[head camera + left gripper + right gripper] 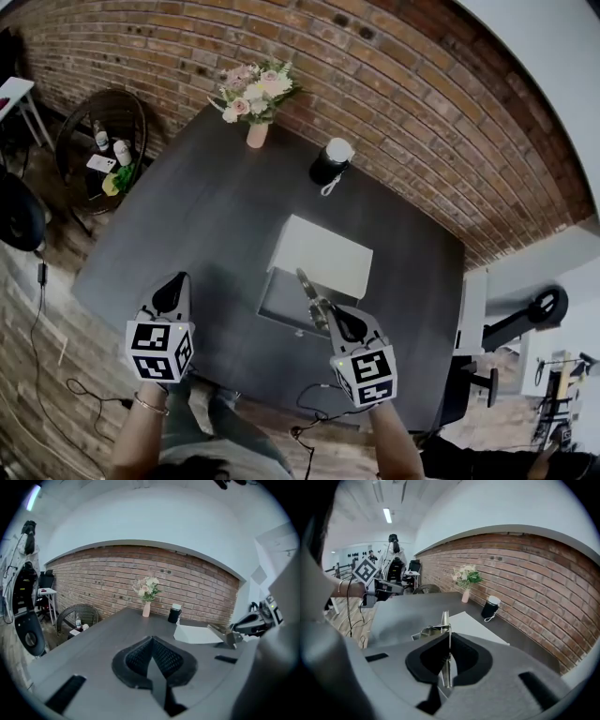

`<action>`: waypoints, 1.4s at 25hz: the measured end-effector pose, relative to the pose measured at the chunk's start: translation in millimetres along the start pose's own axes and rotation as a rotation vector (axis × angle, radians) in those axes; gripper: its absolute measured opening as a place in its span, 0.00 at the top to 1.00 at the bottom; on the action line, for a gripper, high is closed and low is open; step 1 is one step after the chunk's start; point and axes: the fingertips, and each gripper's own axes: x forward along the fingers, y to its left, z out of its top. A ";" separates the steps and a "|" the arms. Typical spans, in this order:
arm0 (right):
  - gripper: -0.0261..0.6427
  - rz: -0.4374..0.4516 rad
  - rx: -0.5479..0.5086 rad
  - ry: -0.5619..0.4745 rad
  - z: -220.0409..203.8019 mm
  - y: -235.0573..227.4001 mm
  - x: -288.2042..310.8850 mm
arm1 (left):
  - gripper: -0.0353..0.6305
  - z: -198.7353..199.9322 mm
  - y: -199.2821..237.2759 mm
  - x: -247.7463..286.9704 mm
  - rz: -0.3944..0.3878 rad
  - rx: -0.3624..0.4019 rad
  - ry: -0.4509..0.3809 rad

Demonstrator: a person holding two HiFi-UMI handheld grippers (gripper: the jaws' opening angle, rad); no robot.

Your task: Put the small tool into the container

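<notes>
The container [284, 300] is an open box in the middle of the dark table, its white lid [323, 251] folded back. My right gripper [330, 317] is shut on the small metal tool [310, 292], which sticks out past the jaws over the box's near right part. In the right gripper view the tool [446, 624] stands thin and upright between the pads, with the lid [474, 627] beyond it. My left gripper [176, 283] hovers over the table left of the box. Its pads [161, 660] meet with nothing between them.
A vase of flowers [255, 98] and a black cylinder with a white top [330, 161] stand at the table's far side. A wicker chair [103, 141] with bottles stands off the left edge, and a scooter [525, 314] off the right. Cables lie on the floor.
</notes>
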 end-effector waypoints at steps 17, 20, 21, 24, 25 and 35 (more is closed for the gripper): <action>0.94 0.128 -0.287 0.137 -40.5 10.6 53.3 | 0.95 -19.2 35.2 -7.6 0.145 -0.083 -0.014; 0.94 0.132 -0.326 0.155 -47.9 9.2 61.1 | 0.95 -21.2 37.4 -8.2 0.156 -0.084 -0.012; 0.94 0.133 -0.336 0.160 -50.9 8.6 63.4 | 0.95 -22.3 37.6 -8.4 0.158 -0.083 -0.009; 0.94 0.132 -0.354 0.166 -57.3 6.1 70.4 | 0.95 -24.7 38.8 -8.9 0.164 -0.081 -0.002; 0.94 0.131 -0.359 0.165 -58.6 5.1 72.5 | 0.95 -24.9 39.3 -9.0 0.165 -0.081 0.000; 0.94 0.087 -0.428 0.166 -68.3 -3.9 85.9 | 0.95 -24.7 39.5 -9.0 0.168 -0.065 0.012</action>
